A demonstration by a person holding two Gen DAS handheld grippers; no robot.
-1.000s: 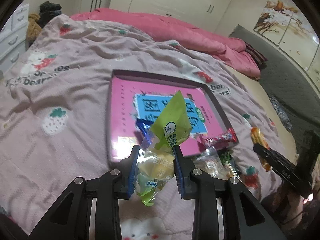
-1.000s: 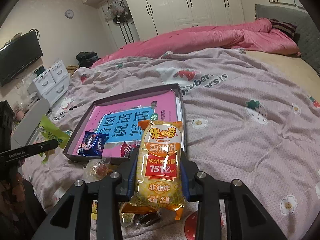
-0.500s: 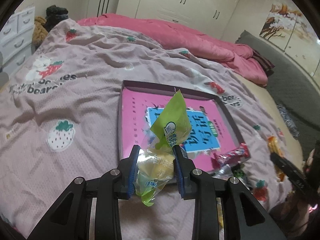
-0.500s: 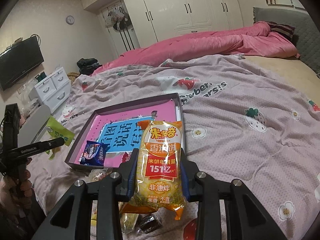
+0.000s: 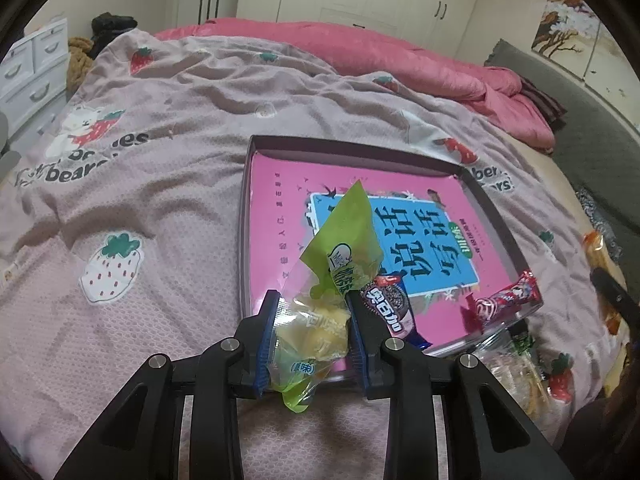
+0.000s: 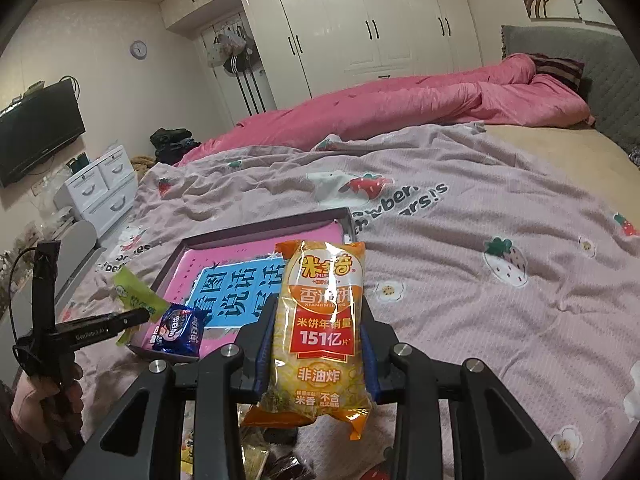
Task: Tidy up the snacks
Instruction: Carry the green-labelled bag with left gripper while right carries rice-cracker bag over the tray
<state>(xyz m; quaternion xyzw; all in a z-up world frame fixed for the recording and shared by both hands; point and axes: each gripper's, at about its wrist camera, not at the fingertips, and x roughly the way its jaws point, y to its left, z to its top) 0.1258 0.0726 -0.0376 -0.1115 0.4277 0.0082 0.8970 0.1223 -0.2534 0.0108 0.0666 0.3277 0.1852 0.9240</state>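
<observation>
My left gripper (image 5: pixel 313 312) is shut on a green and clear snack packet (image 5: pixel 320 312), held just over the near left edge of a shallow pink tray (image 5: pixel 280 216) lying on the bed. Inside the tray lie a blue Oreo pack (image 5: pixel 394 312) and a red wrapped snack (image 5: pixel 504 300). My right gripper (image 6: pixel 318 336) is shut on a tall orange rice-cracker bag (image 6: pixel 320 328), held upright near the tray's (image 6: pixel 260 228) front right corner. The right wrist view also shows the left gripper (image 6: pixel 138 314) with its green packet (image 6: pixel 134 296) beside the Oreo pack (image 6: pixel 180 330).
Several loose snacks (image 5: pixel 508 364) lie on the strawberry-print blanket (image 5: pixel 140 200) by the tray's near right corner, more (image 6: pixel 256 452) under my right gripper. A pink duvet (image 6: pixel 400 104) lies at the far side. A white drawer unit (image 6: pixel 100 188) and a TV (image 6: pixel 36 132) stand left.
My left gripper has moved down and toward the tray with the green packet, so the tray looks nearer and the Oreo pack shows beside its finger. The right gripper has stayed almost still with its bag.
</observation>
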